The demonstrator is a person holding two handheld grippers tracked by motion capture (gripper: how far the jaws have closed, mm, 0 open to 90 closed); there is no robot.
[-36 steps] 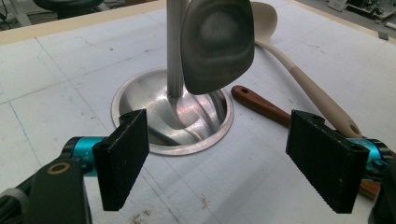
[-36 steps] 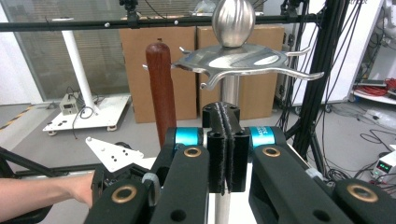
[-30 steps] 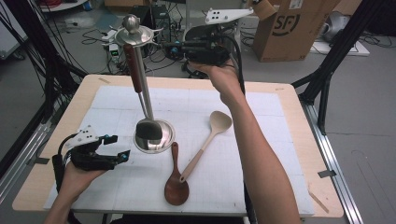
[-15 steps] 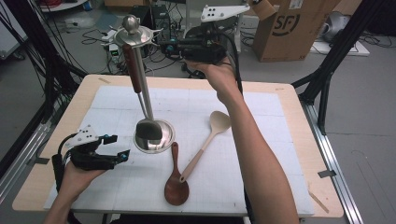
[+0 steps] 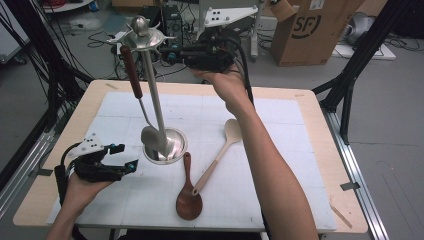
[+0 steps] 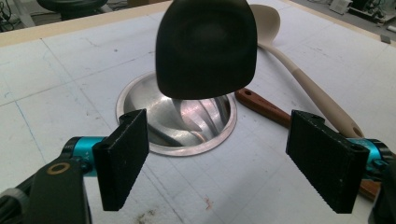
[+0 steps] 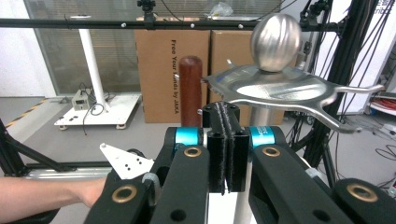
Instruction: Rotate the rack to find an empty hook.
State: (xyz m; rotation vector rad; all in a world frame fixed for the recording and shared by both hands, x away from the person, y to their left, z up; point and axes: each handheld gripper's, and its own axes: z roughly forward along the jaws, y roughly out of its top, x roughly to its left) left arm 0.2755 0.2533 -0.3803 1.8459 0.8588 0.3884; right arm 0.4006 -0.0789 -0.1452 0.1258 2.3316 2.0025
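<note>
Raised beside the top disc of the tall silver utensil stand (image 5: 159, 107), the right gripper (image 5: 172, 54) has its jaws pressed together on nothing. Just beyond its tips, a spatula with a dark red wooden handle (image 5: 131, 70) hangs from the stand's rim. Near the table's left front corner, the left gripper (image 5: 125, 157) rests with jaws apart, facing the stand's round base. A pale beige spoon (image 5: 220, 152) and a brown wooden spoon (image 5: 188, 195) lie toward the front edge.
</note>
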